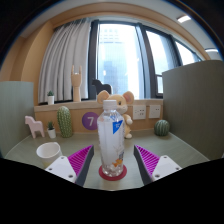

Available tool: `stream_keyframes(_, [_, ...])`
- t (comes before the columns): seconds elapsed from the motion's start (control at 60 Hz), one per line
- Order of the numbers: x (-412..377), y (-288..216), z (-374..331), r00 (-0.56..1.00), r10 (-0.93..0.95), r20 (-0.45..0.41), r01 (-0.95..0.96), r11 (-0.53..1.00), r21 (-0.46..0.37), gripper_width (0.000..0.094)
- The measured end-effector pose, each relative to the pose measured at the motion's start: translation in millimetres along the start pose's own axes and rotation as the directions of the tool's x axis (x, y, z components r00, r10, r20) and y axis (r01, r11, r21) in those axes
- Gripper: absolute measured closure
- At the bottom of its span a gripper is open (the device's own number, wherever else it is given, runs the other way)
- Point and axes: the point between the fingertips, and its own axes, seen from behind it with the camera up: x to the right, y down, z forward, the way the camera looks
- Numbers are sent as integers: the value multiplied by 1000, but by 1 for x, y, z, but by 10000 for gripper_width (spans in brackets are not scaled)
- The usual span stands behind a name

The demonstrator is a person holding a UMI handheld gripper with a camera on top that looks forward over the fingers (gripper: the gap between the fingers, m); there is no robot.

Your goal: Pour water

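A clear plastic water bottle (112,135) with a white cap and a printed label stands upright on a round red coaster (113,173) on the grey table (190,150). My gripper (114,152) is open. The bottle stands between the two fingers, with a narrow gap showing at each side. The magenta pads (80,159) flank the bottle's lower half. A white cup (48,151) sits on the table to the left, just beyond the left finger.
Behind the bottle a low shelf carries a green cactus (65,122), a purple round sign (90,121), a plush toy (123,105) and a small round cactus (162,127). A giraffe figure (76,80) and a window with curtains stand further back.
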Motion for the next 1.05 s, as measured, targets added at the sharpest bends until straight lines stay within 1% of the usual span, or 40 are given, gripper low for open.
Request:
stream_keyframes(0.267, [-34,50,-79,999,44,10,-43,993,-109,115])
stream_keyframes(0.4, [-49,59,-109,999,38,9,-36,988,-150,112])
stream_keyframes(0.5, [-56,49,-127,999,30,20,-27,990,-138,114])
stream_keyframes(0.683, [-55,20,-152,1000,4,4,-4,997,-82,114])
stream_keyframes(0.767, [-55,10,-159,1000,-17,-3,17,998,-63,111])
stream_keyframes(0.967, [-66,-7,-172,999,-23,22,23,999,-36,111])
stream_keyframes(1.05, [-65,-11,-172,999,-33,11,33,999,-23,106])
